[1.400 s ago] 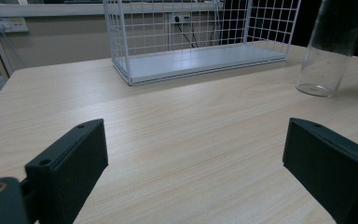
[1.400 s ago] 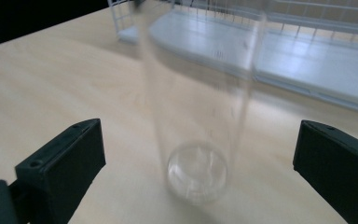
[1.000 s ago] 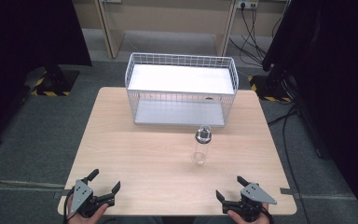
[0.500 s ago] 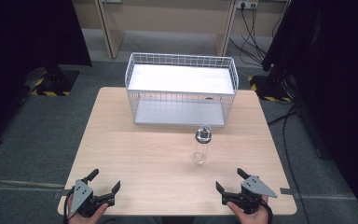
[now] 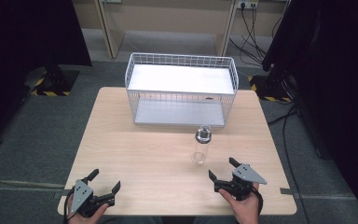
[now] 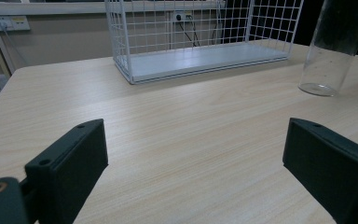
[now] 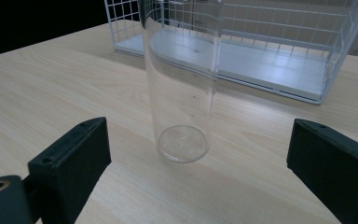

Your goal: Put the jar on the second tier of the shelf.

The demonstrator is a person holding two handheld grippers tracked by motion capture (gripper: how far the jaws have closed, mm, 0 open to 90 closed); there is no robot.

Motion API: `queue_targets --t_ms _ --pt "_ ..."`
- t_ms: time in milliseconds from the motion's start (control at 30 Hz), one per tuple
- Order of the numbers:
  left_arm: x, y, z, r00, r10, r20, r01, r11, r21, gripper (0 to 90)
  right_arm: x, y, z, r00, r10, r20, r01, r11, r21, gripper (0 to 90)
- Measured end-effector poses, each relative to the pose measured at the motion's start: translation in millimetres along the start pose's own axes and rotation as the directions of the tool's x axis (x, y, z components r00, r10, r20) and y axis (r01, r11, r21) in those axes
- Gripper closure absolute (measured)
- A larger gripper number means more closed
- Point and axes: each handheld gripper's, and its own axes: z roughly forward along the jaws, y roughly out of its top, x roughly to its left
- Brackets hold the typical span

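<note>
Clear plastic bottle [image 5: 201,145] with a silvery cap, empty, upright on the counter [image 5: 135,154], just in front of the wire basket [image 5: 182,88].

Clear bottle [image 5: 201,150] with perhaps silver cap, white wire basket [image 5: 182,70], pale woodgrain table [image 5: 135,154], black hand-held grippers

The right gripper [image 5: 223,171], just short of the clear bottle [image 5: 201,147], has wide jaws that have just been closing slightly; the left gripper [image 5: 105,179] rests well apart from it, jaws wide.
</note>
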Motion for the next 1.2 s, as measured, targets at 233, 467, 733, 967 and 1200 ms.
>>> queue_targets --t_ms 233,467,733,967,1200 --pt "-0.3 0.0 0.1 1.0000 0.004 0.002 -0.004 1.0000 -0.001 5.9 2.0 7.2 21.8 0.9997 -0.019 -0.012 0.019 0.9998 0.009 7.3" --pt "-0.3 0.0 0.0 1.0000 0.005 0.005 -0.005 1.0000 0.000 5.9 2.3 10.3 37.6 0.9996 -0.023 -0.013 0.023 0.9996 0.016 8.8" --pt "-0.3 0.0 0.1 1.0000 0.005 0.005 -0.005 1.0000 0.000 5.9 2.3 11.5 51.0 0.9996 -0.024 -0.013 0.024 0.9994 0.024 11.0" --pt "-0.1 0.0 0.0 1.0000 0.004 0.007 -0.004 1.0000 -0.001 5.9 2.7 14.4 66.2 0.9997 -0.023 -0.008 0.023 0.9995 0.023 13.3" --pt "0.0 0.0 -0.1 1.0000 0.005 0.009 -0.005 1.0000 -0.001 5.9 3.9 15.6 75.3 0.9997 -0.024 -0.008 0.024 0.9995 0.018 16.5"
